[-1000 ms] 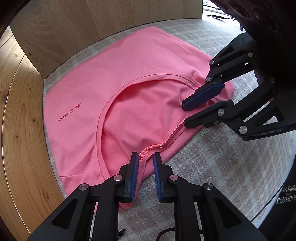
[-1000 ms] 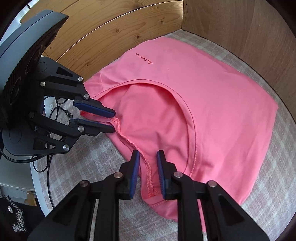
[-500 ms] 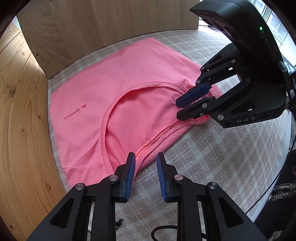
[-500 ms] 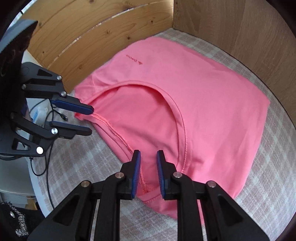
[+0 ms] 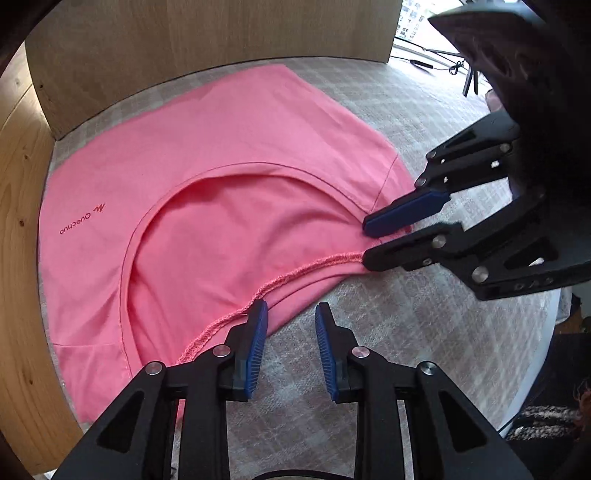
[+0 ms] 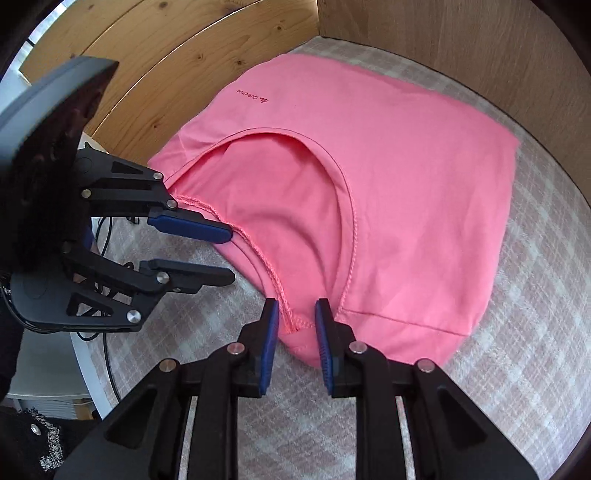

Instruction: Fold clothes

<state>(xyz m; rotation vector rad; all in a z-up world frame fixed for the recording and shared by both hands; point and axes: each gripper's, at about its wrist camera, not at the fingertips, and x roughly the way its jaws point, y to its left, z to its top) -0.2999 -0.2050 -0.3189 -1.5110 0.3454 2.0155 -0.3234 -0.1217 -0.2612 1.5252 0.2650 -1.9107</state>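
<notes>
On the pale checked cloth-covered tabletop, seen from the left wrist, lies a pink jersey T-shirt with a small dark red logo, spread flat near the corner where the light wooden wall panels meet. Its scooped neckline opens toward the camera, and its long axis runs from lower left to upper right, the stitched neck edge curving along the near side. The black left gripper with blue pads has its fingers spread; the left pad touches the shirt's near edge and the right one stands over bare cloth, so nothing is pinched. To the right, the black right gripper with blue pads reaches in sideways, its fingers parted around the shirt's corner at the end of the neck seam. From the right wrist, the T-shirt stretches away toward the wooden panels, logo at the far end and neckline opening toward the near left. The right gripper straddles the shirt's near corner, fingers apart with the fabric between them but not squeezed. At left the left gripper is spread, its upper blue pad resting on the seam edge, its lower finger over the tabletop.
</notes>
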